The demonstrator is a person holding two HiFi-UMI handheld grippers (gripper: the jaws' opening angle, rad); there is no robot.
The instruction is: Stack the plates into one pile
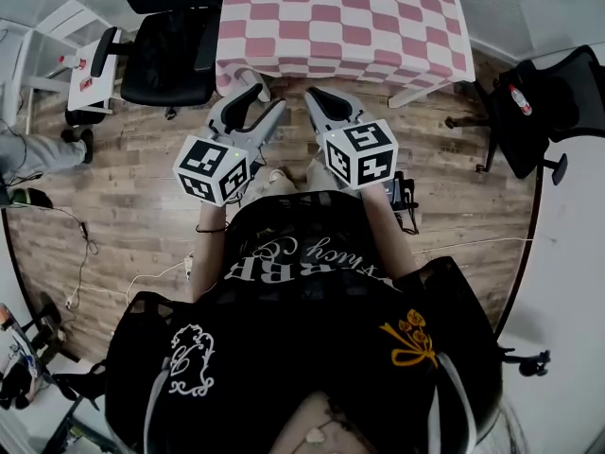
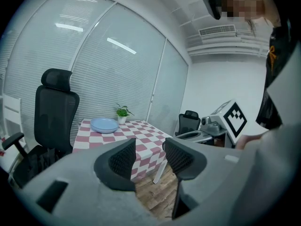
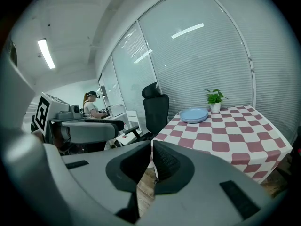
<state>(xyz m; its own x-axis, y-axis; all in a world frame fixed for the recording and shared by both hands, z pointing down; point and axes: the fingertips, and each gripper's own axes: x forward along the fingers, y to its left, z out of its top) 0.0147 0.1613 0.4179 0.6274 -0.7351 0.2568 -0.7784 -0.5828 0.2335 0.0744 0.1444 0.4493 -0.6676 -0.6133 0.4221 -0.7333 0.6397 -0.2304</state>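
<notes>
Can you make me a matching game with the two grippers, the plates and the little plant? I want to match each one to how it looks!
Things:
1. left gripper
2. right gripper
3. plates
4. plant

How it looks:
A. green and leafy
B. fingers shut together, nothing held
C. blue, piled on the checked table
D. fingers apart, nothing between them

Pairs: 1-D, 2-B, 3-C, 4-A

1. Bright, even indoor light; a ceiling strip lamp (image 3: 46, 53) glows at the left of the right gripper view.
2. Lamp reflections streak the glass wall (image 2: 117, 46).
3. Fisheye distortion curves straight lines, and the corners go black.
4. The far blue plates (image 3: 194, 115) look sharp; shadows on the wooden floor (image 1: 142, 178) are faint.
</notes>
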